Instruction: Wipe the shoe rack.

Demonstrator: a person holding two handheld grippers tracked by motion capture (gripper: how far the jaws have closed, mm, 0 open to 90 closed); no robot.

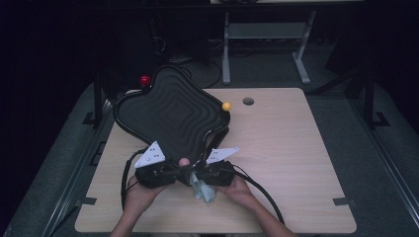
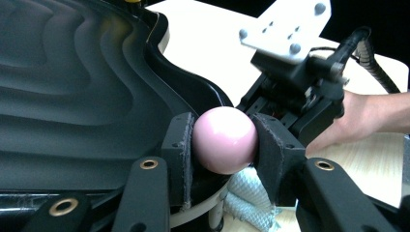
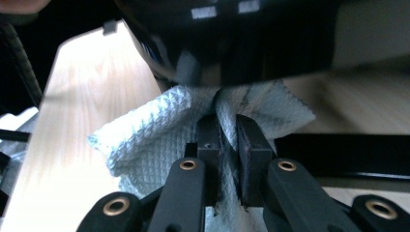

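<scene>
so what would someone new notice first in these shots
The big black wavy tray, tilted up off the wooden table at the far left. At its near corner the left claw is shut on a pink ball, and the right claw pinches a pale blue cloth beneath the tray.

No text, label, brand or number is readable anywhere.

The big black wavy tray [image 1: 170, 116], tilted up at the worktop's [image 1: 296, 148] left and middle, blocks any forward path there, with a yellow ball [image 1: 226, 106] at its right corner, while the whole right half of the worktop lies bare and open to pass.
</scene>
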